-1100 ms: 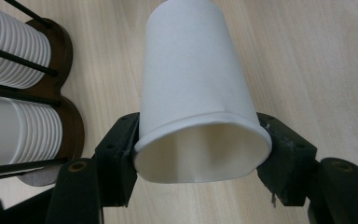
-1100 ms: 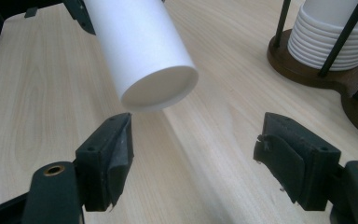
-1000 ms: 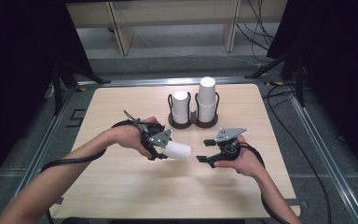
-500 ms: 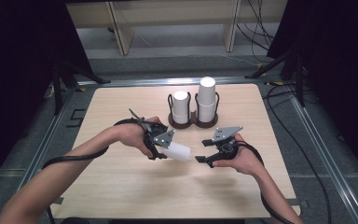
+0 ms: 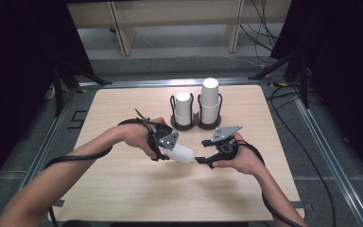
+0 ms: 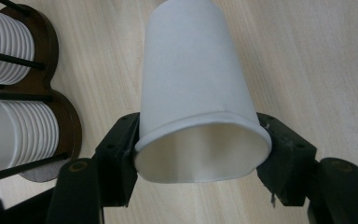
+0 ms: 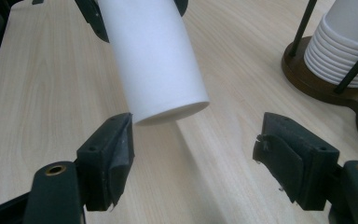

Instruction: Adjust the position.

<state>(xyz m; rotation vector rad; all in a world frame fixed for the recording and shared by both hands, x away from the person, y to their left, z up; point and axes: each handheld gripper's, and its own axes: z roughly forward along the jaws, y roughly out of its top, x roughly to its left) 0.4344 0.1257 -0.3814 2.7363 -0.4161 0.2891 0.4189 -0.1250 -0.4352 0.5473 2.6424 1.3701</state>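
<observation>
The paper cup (image 5: 181,153) is lying on its side in the air just below the middle of the high view, pinched near its rim by the left gripper (image 5: 166,148). In the left gripper view, the two black jaws are pressing in on either side of the cup's open mouth, squeezing the rim slightly oval. The cup's closed bottom is pointing toward the right gripper (image 5: 203,160), which is sitting just right of centre with its jaws spread wide. In the right gripper view, the cup's base is hanging above and between those jaws, close to the left-hand one; whether it is touching cannot be told. The dark wooden holder (image 5: 196,124) with two cup stacks is standing above them, toward the table's (image 5: 123,189) upper centre.
</observation>
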